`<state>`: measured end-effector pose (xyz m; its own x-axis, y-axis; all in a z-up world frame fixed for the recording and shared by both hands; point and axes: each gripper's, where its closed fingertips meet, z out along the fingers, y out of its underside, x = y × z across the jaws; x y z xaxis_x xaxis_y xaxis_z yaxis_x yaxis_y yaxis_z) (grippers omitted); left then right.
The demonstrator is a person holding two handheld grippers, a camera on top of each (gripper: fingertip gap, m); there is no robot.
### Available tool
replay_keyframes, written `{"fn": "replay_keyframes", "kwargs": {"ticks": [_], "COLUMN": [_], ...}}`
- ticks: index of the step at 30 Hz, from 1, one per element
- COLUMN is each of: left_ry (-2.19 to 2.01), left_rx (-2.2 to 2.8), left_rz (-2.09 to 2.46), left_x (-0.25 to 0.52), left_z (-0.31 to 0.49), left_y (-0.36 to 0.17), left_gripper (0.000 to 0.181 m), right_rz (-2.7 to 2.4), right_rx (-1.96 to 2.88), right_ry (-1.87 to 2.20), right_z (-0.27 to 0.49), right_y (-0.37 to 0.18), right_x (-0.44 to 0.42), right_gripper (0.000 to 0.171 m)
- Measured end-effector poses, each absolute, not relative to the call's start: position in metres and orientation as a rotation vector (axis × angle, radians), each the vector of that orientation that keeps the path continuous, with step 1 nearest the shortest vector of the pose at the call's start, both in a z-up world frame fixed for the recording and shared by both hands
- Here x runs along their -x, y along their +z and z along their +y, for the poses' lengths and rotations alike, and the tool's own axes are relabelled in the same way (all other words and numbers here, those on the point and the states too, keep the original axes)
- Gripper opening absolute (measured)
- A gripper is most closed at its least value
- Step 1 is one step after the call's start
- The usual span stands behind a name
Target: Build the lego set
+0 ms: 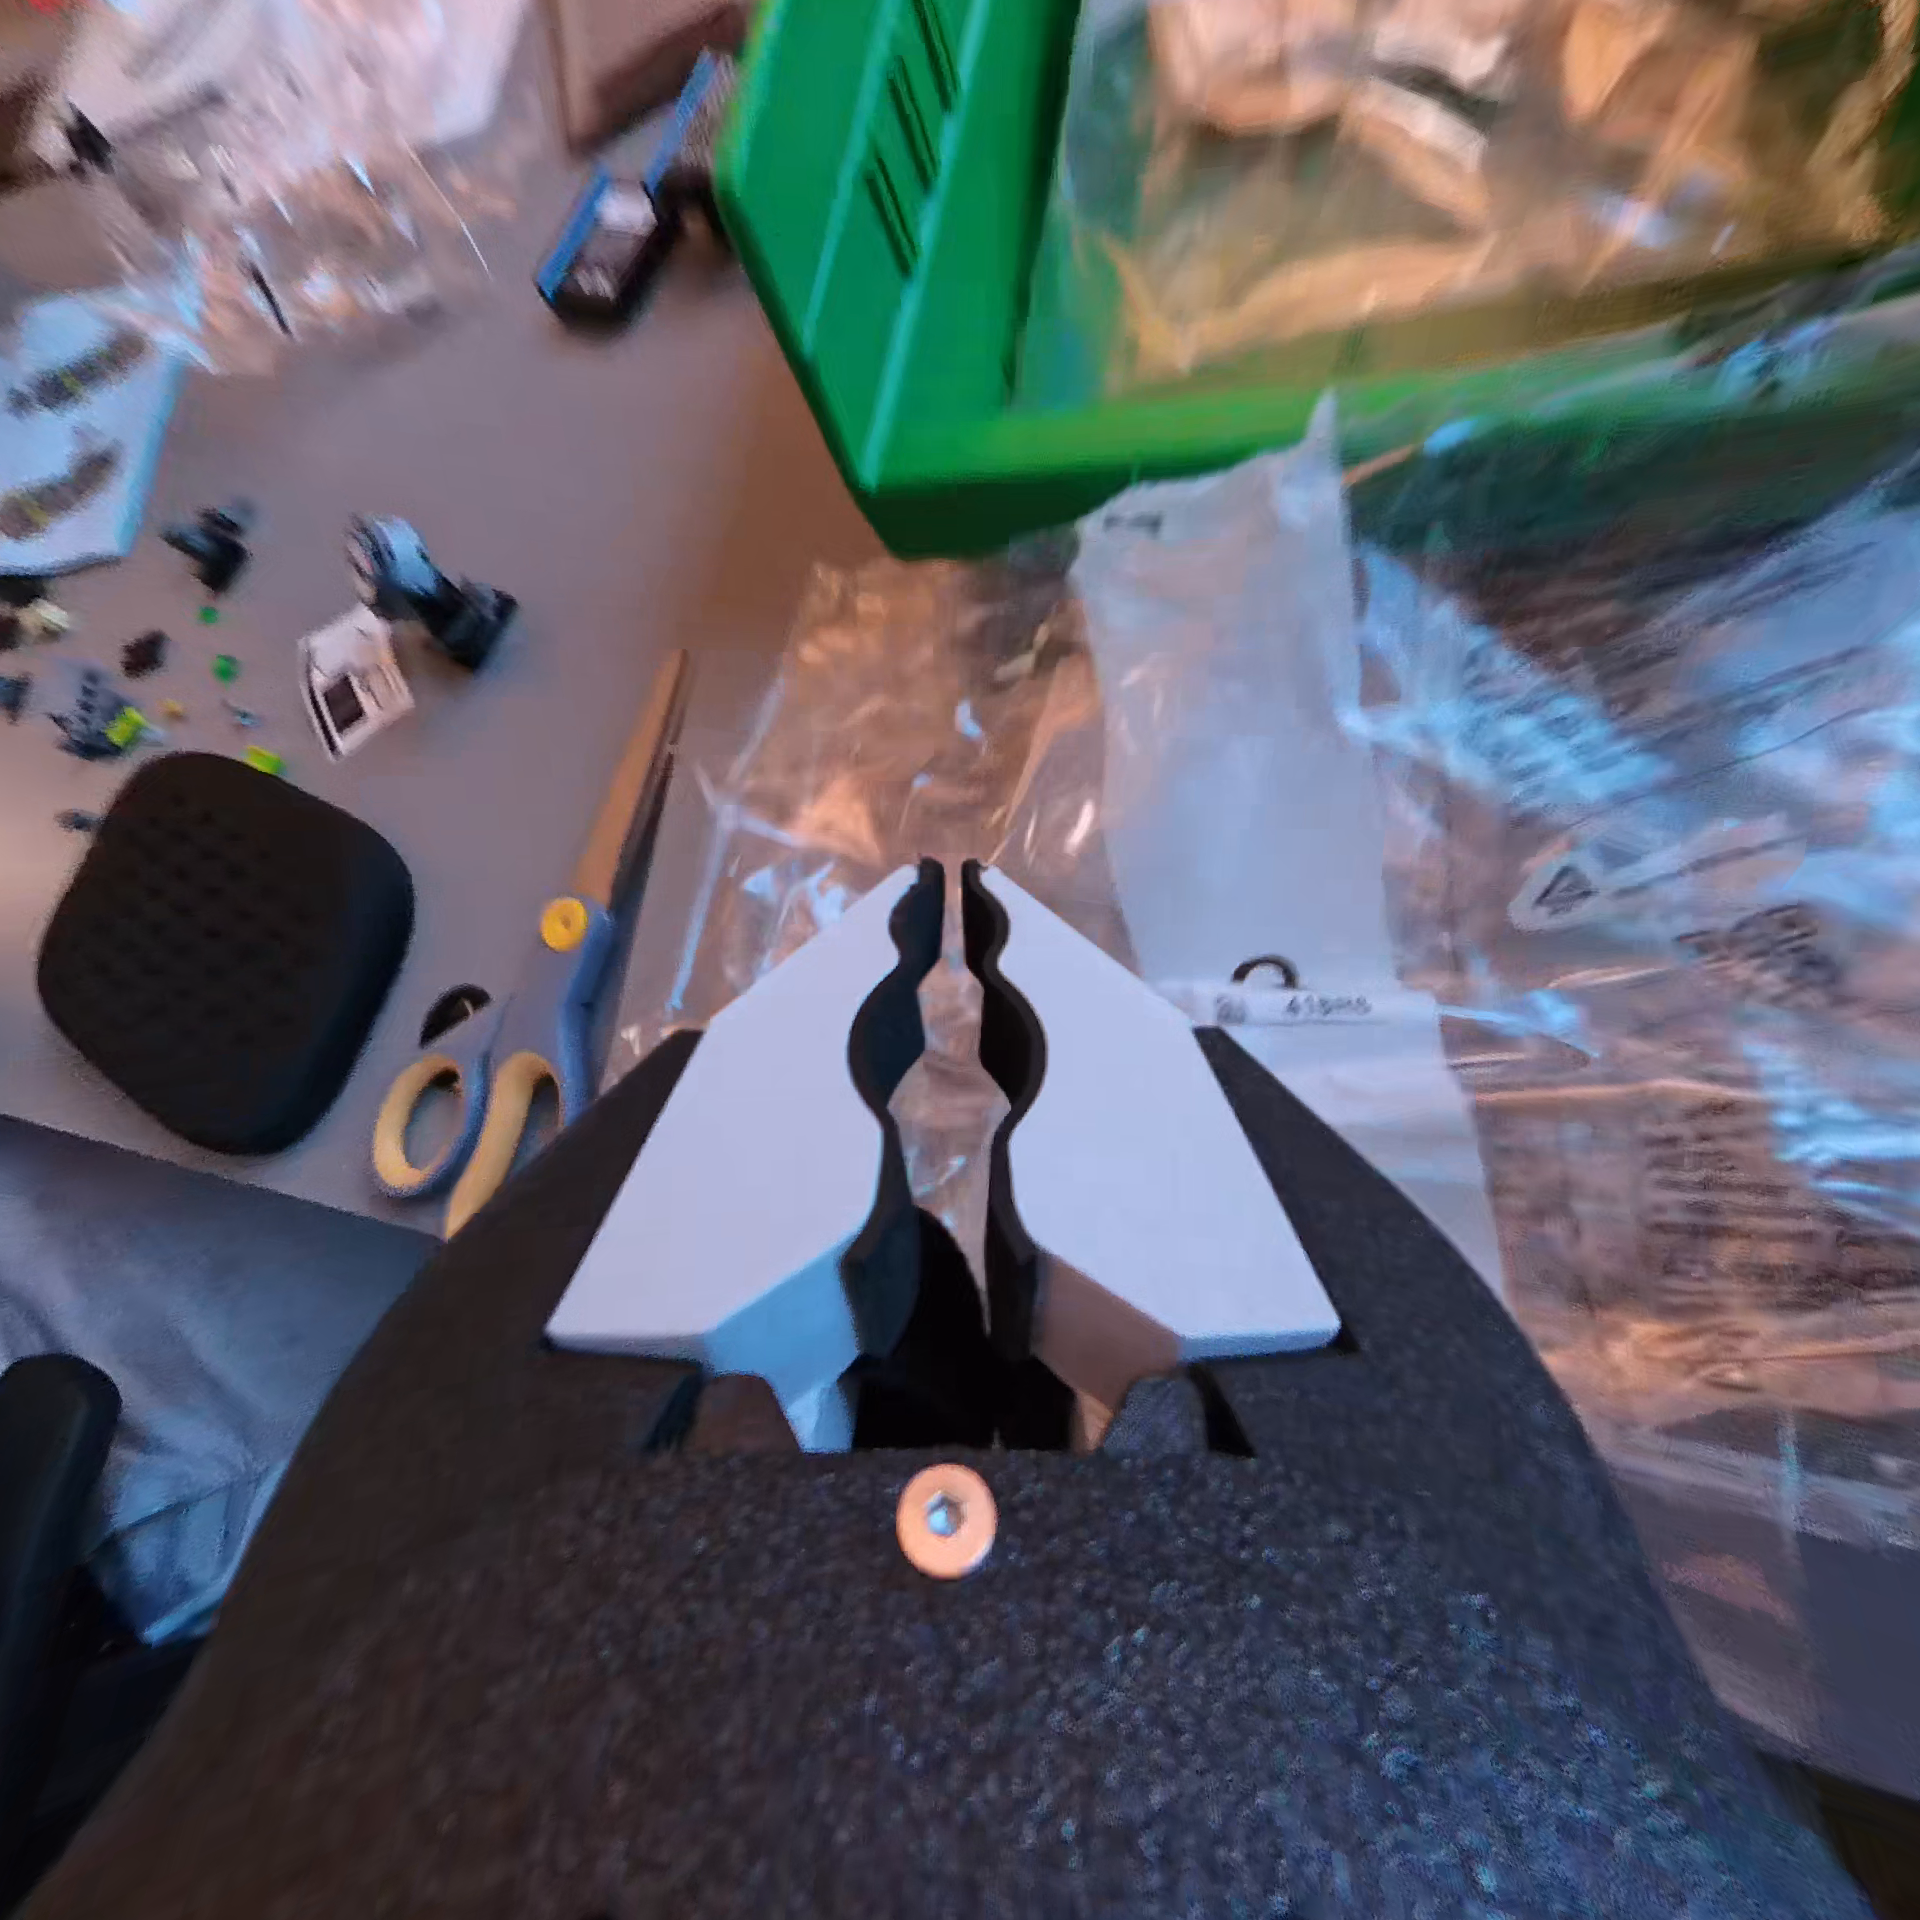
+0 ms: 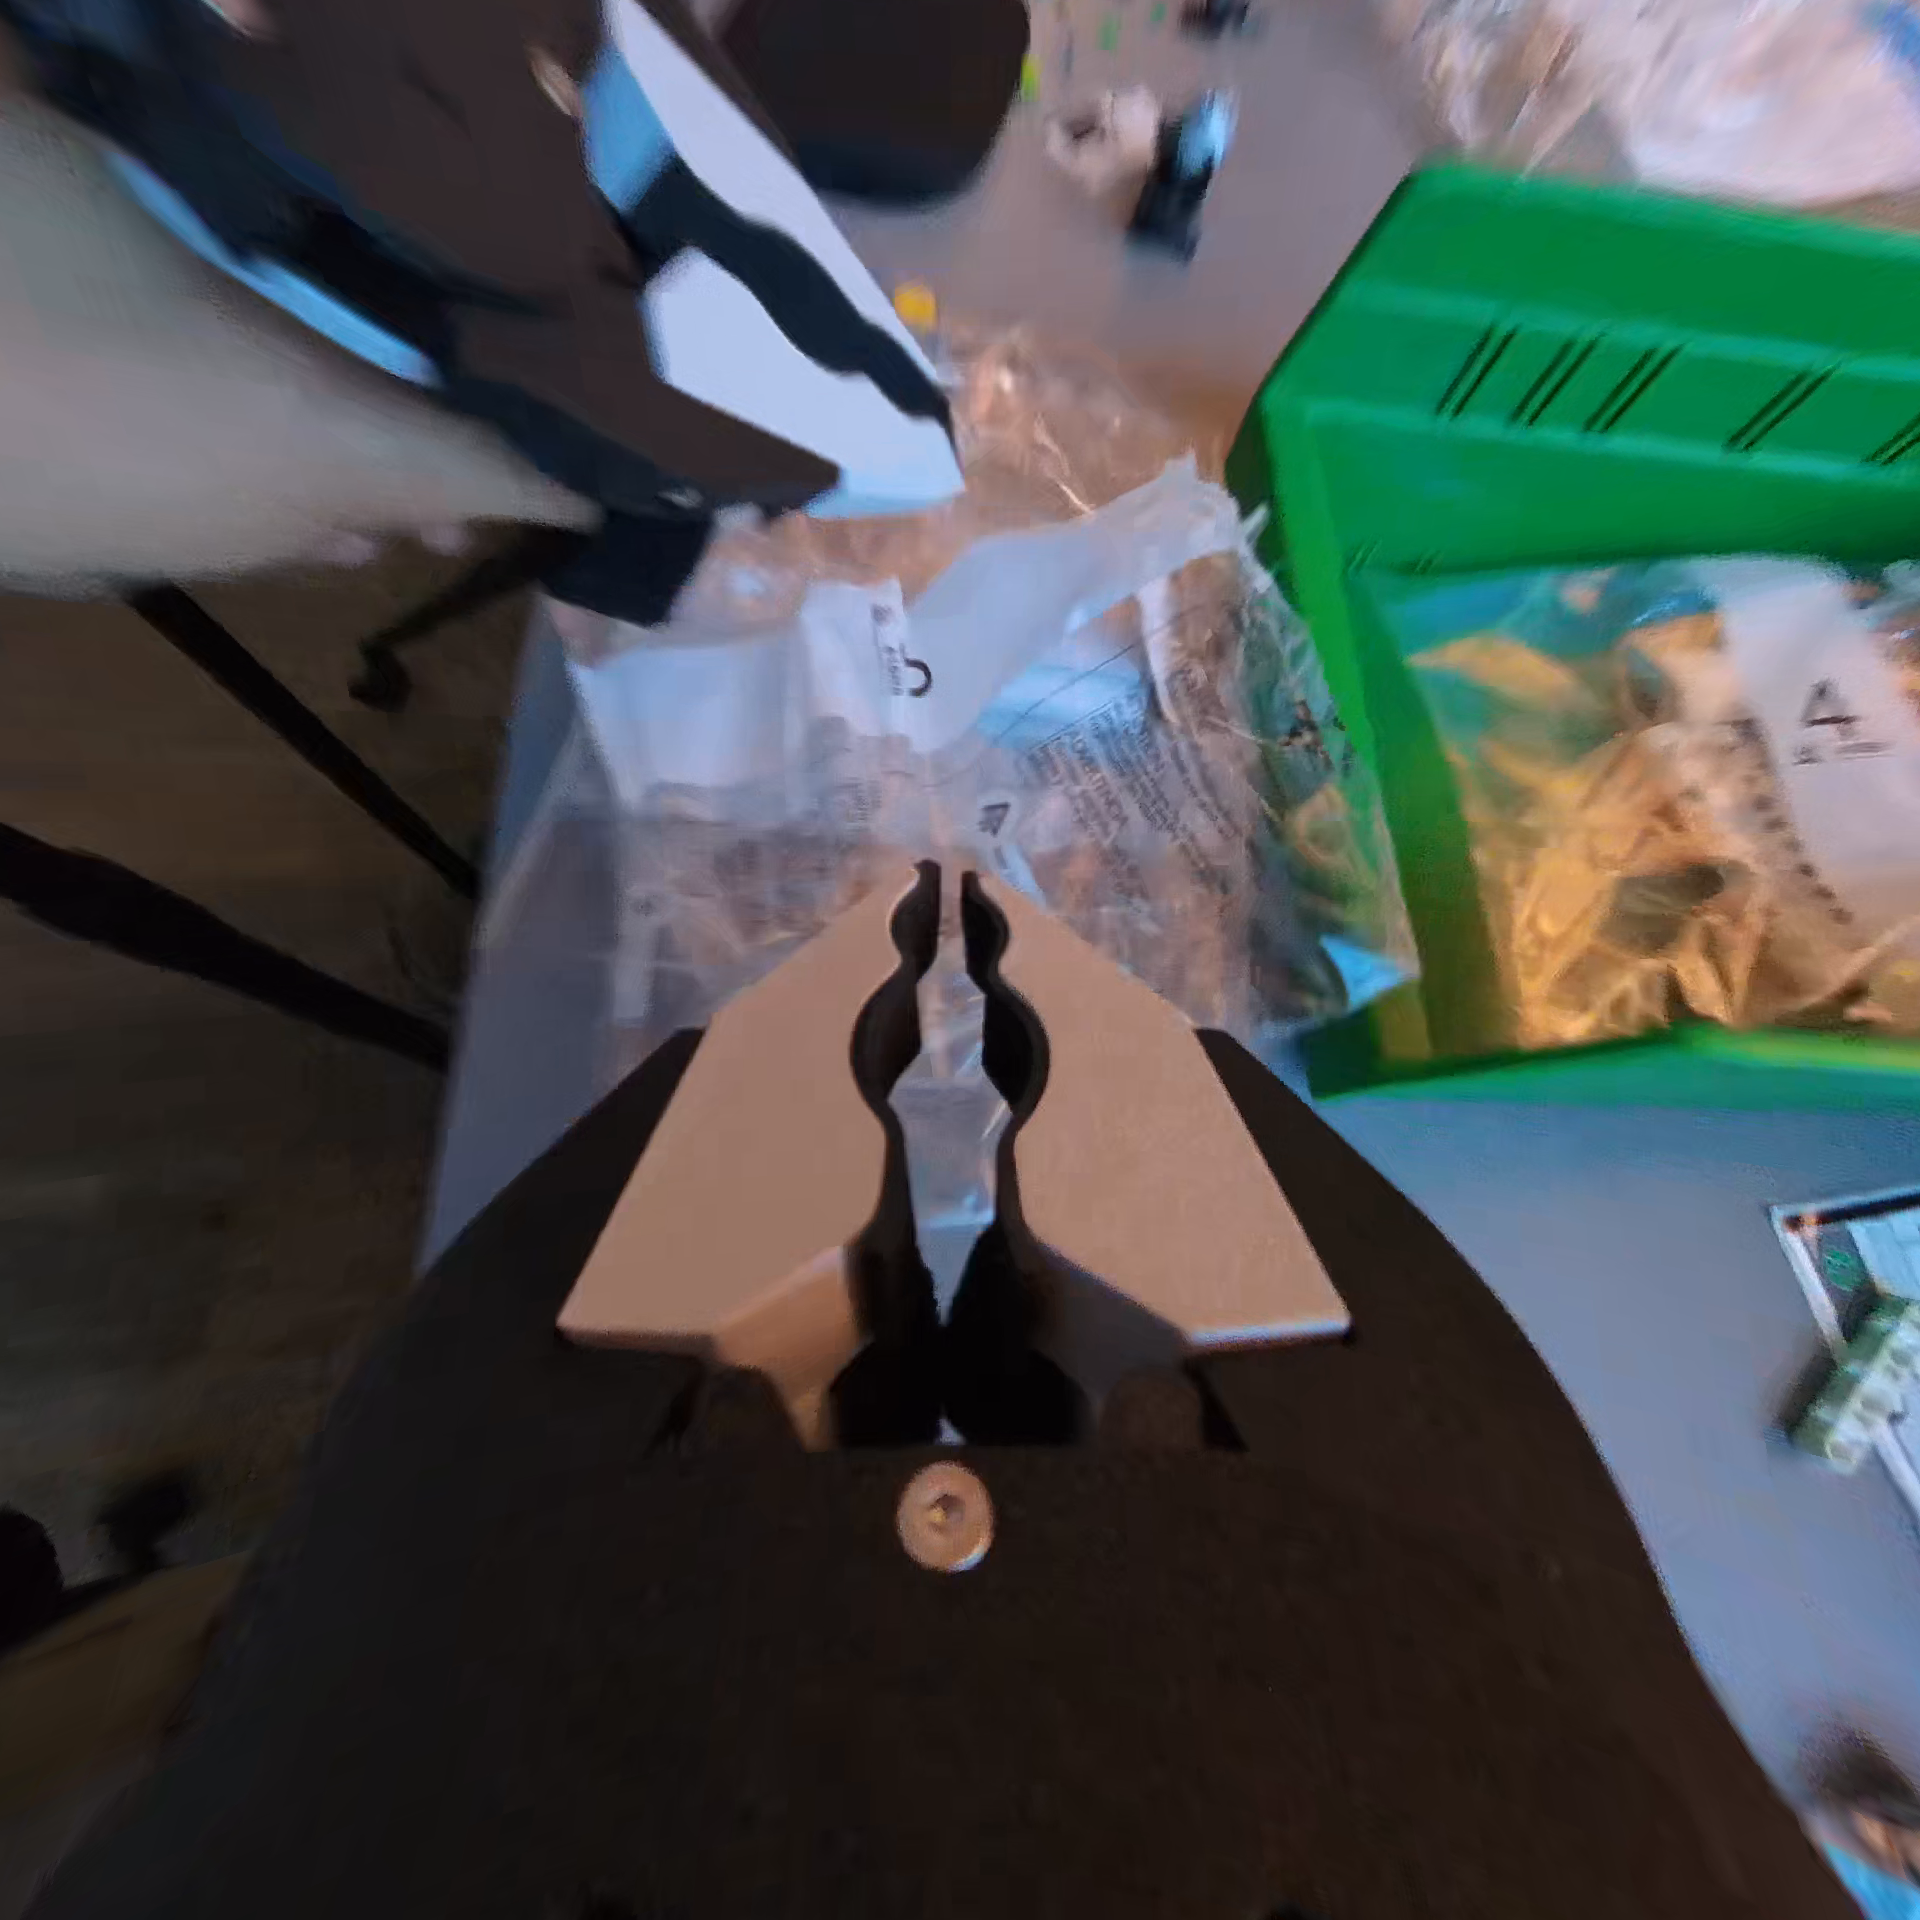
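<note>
Both grippers are nearly clenched on nothing, a thin slit between the tips: the left gripper (image 1: 952, 878) and the right gripper (image 2: 950, 881) each hover over one clear plastic bag (image 1: 1299, 831) at frame centre. One green bin (image 2: 1538, 499) sits upper right. Loose lego pieces (image 1: 125, 686) lie scattered at left, near one pair of scissors (image 1: 582, 977) and one black pad (image 1: 223, 951).

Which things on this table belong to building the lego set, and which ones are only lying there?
For the job:
- clear plastic bags
- green bin holding more bags
- loose small pieces
- instruction booklet
- part-built black model
- scissors, probably for opening bags

Lying about:
- black padded case
- small printed card
</note>
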<state>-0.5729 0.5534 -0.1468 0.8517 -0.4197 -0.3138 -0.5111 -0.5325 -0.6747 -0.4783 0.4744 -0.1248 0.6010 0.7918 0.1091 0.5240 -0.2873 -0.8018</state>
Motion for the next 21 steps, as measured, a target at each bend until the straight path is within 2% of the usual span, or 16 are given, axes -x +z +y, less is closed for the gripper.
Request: {"fn": "replay_keyframes", "kwargs": {"ticks": [1, 6, 10, 13, 18, 21], "left_ry": [0.135, 0.107, 0.023, -0.209, -0.666, -0.755], "left_rx": [2.165, 1.978, 1.88, 1.838, 1.883, 1.928], "left_rz": [0.66, 0.681, 0.727, 0.787, 0.92, 0.971], "left_x": [0.568, 0.539, 0.506, 0.45, 0.345, 0.309], "left_z": [0.554, 0.544, 0.51, 0.46, 0.376, 0.348], "left_y": [-0.136, -0.095, -0.071, -0.065, -0.101, -0.132], "left_gripper": [0.003, 0.013, 0.02, 0.022, 0.022, 0.023], "right_rz": [-1.009, -0.834, -0.591, -0.394, -0.217, -0.234], "right_rx": [1.929, 1.808, 1.866, 1.966, 1.995, 2.03], "right_ry": [0.436, 0.707, 0.613, 0.524, 0.35, 0.304], "right_z": [0.46, 0.36, 0.305, 0.265, 0.224, 0.22], "right_y": [-0.109, -0.074, -0.097, -0.119, -0.132, -0.138], "right_x": [0.473, 0.404, 0.285, 0.205, 0.126, 0.113], "right_gripper": [0.005, 0.017, 0.018, 0.02, 0.02, 0.023]}}
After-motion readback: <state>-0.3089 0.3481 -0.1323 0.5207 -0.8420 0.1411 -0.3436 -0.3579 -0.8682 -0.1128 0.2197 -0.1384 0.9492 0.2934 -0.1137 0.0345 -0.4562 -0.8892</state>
